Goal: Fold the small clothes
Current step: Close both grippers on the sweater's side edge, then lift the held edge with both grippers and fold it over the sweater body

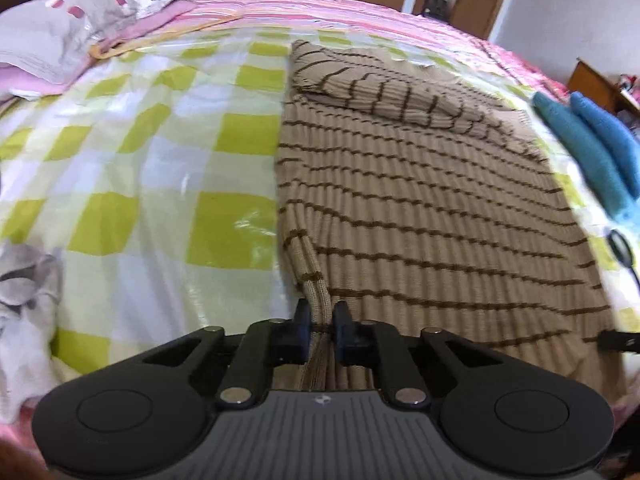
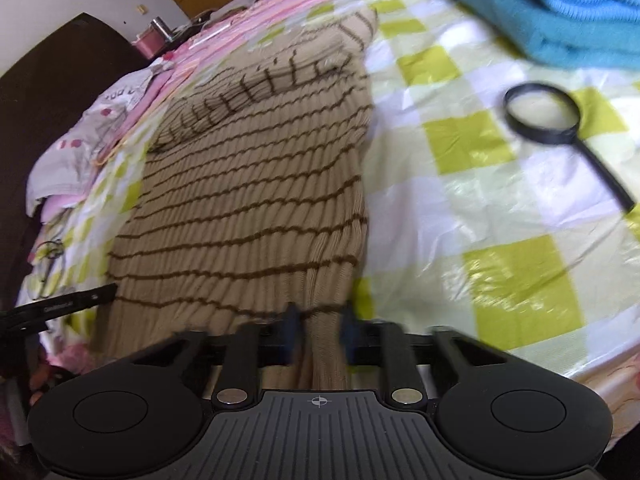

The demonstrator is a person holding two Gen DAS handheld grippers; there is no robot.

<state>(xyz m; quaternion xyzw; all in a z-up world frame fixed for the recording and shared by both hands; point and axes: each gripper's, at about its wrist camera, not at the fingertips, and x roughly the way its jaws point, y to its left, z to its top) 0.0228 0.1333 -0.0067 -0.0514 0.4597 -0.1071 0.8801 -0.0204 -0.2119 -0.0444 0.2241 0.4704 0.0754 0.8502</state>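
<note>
No readable text. Small logo mark on left gripper [image 1: 320, 328] body, crosshair mark on right gripper [image 2: 318, 330] body. Blurred lettering on grey pillow [image 1: 60, 28] and on black arm at left of right view, both illegible.

- The striped sweater [image 1: 420, 216] is ribbed knit cloth, matt and soft-looking.
- The checked sheet [image 1: 160, 184] looks like thin plastic film, glossy and crinkled.
- The blue garment [image 2: 560, 12] is fuzzy knit.
- The magnifying glass [image 2: 544, 114] has a shiny black plastic rim.
- The left hand-held gripper [image 1: 320, 322] is matt black plastic with metal pins.
</note>
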